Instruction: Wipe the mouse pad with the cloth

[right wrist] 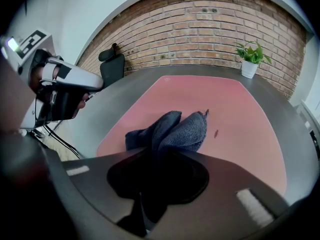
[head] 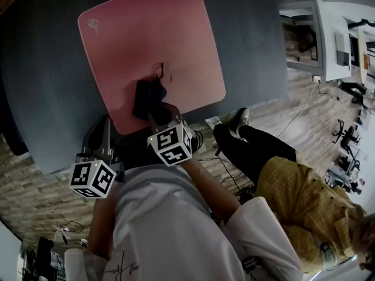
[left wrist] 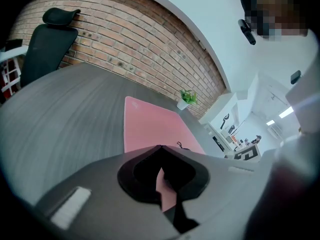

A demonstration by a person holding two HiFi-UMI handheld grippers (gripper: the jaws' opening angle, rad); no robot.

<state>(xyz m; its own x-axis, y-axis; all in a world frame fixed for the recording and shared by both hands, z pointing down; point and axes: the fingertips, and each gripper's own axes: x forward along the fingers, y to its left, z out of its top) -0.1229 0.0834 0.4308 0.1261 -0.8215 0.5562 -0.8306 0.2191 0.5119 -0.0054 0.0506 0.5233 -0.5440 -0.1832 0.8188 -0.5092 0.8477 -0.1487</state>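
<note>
The pink mouse pad lies on a dark grey table. A dark blue cloth is bunched on the pad's near edge, and my right gripper is shut on it. In the right gripper view the cloth bulges out from between the jaws of the right gripper, with small dark marks on the pad just beyond. My left gripper hovers by the table's near edge, left of the pad. Its jaws are shut and hold nothing; the pad shows ahead of them.
A potted plant stands at the table's far end, and a black office chair behind it by the brick wall. A person in a yellow shirt sits to my right. White desks stand further right.
</note>
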